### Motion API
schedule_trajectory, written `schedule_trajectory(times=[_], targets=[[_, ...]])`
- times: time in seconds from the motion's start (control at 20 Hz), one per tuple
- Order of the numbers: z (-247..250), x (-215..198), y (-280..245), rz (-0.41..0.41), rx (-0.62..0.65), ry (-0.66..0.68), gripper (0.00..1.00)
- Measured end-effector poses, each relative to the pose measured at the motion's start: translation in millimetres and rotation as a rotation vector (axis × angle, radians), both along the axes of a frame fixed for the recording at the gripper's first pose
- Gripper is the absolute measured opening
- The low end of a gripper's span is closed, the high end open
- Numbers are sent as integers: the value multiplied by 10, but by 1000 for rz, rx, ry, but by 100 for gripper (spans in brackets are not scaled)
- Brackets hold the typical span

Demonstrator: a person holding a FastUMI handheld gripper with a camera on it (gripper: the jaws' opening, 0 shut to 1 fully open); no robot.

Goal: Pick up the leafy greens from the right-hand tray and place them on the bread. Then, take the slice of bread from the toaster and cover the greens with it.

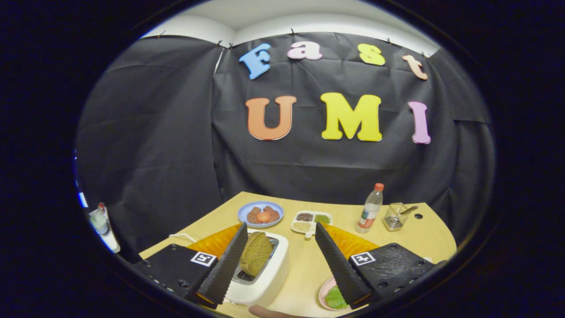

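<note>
My gripper hangs open above the wooden table, with nothing between its fingers. A white toaster stands close below, against the left finger, and a brown bread slice sticks up out of its slot. Partly under the right finger lies a pink tray holding the leafy greens. Beyond the fingertips sits a blue plate with brown food and an orange-red slice on top.
A white compartment tray of grains lies just ahead of the fingers. To its right stand a red-capped plastic bottle and a glass jar. Orange mats lie under the fingers. Another bottle stands off the table's left.
</note>
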State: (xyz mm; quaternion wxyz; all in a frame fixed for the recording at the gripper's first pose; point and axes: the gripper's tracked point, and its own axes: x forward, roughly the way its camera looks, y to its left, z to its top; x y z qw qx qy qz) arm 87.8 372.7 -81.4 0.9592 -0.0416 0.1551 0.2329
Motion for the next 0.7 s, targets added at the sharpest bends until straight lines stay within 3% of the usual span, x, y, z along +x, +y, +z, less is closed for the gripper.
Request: schedule_trajectory(times=[0.25,0.45,0.6,0.7], targets=[[-456,63,406,-13,-53,87,95],[-678,156,475,-62,-96,116,86],[-792,226,516,-94,-128,125,68],[-848,237,544,-99,-144,136,61]])
